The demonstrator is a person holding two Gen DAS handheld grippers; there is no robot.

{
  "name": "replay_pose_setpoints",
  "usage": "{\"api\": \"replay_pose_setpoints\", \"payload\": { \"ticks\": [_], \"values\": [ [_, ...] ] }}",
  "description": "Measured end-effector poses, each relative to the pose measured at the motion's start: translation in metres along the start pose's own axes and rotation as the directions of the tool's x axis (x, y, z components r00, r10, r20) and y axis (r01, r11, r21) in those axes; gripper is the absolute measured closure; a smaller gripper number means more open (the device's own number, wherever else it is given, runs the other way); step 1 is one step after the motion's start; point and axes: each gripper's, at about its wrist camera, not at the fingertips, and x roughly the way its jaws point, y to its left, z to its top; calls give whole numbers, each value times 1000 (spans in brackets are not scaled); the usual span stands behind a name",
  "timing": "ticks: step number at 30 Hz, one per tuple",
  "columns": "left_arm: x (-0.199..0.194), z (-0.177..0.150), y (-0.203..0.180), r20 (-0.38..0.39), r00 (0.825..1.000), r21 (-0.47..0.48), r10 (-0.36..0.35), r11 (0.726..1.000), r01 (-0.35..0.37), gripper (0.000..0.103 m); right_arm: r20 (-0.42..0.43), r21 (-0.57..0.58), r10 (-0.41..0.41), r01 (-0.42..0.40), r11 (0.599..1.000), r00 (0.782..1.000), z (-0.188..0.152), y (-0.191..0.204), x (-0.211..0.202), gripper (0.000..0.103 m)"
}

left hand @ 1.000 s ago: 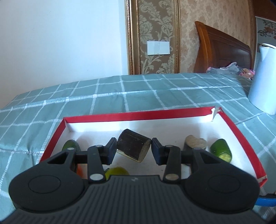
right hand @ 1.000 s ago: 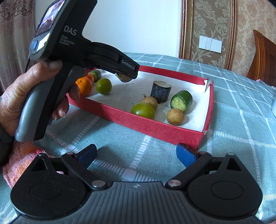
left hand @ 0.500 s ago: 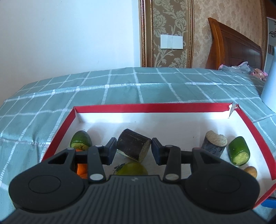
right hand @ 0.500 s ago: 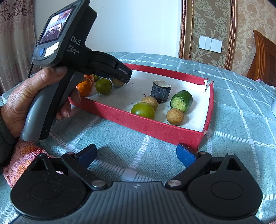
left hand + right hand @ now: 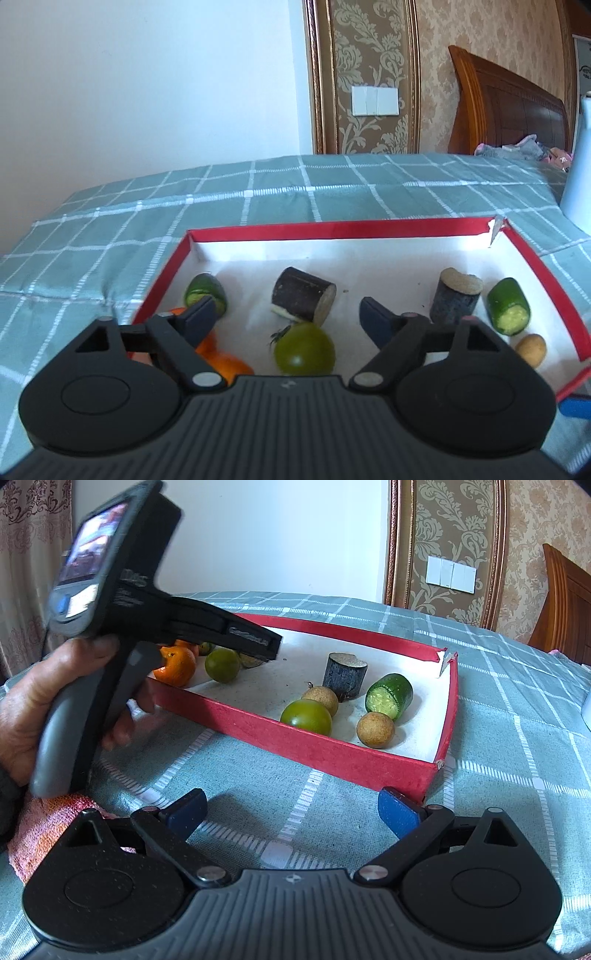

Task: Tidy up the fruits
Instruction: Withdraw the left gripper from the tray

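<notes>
Soft daylight fills both views, bright and even. The white wall in the left wrist view has a bluish cast and is nearly washed out. Inside the red box the fruits throw short, soft shadows onto its white floor. The right tool casts a faint shadow on the checked cloth. Fisheye bending curves the picture frame and darkens the corners. The handheld device and the hand are smeared by motion blur; the rest looks sharp.
</notes>
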Motion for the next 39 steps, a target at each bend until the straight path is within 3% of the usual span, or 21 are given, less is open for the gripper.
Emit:
{"api": "replay_pose_setpoints", "payload": {
  "ticks": [5,14,20,27,39],
  "values": [
    [-40,-6,12,47,999,-74,12,997,-8,0,3,3,1,-1,1000,1000,0,0,0,3],
    [-101,-22,24,70,995,-118,66,991,-58,0,70,12,-51,51,999,996,-2,5,-14,3],
    [-125,-41,33,66,990,-139,121,984,-111,0,149,187,-87,59,981,985,1,-7,-37,3],
    [-141,-59,36,37,993,-158,111,982,-104,0,113,356,-92,46,933,989,2,-23,-35,3],
    [-156,-60,27,39,996,-133,76,989,-70,0,156,294,-152,101,951,976,4,6,-43,3]
  ]
}}
